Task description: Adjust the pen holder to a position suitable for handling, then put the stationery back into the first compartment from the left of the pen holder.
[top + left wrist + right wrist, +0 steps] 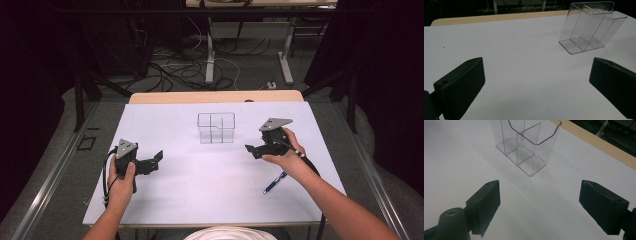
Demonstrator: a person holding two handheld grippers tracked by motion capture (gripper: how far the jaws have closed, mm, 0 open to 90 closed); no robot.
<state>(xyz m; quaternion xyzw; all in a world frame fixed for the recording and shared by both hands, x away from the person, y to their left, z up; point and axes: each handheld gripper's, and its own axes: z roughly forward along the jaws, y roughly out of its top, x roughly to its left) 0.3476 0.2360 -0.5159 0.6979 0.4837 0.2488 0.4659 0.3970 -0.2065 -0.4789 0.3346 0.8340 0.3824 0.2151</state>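
Note:
A clear plastic holder (216, 128) with inner dividers stands upright near the middle back of the white table (200, 190). My left gripper (158, 159) hovers at the left, jaws wide apart, nothing between them; the clear holder (591, 27) is ahead of it to the right. My right gripper (251, 149) is held to the right of the holder, pointing towards it, jaws open and empty; the holder (527, 146) stands just beyond them. A blue pen (274, 183) lies on the table under my right forearm.
A wooden strip (216, 96) runs along the table's far edge. Beyond it are table legs and tangled cables on the floor (200, 70). Dark curtains close in both sides.

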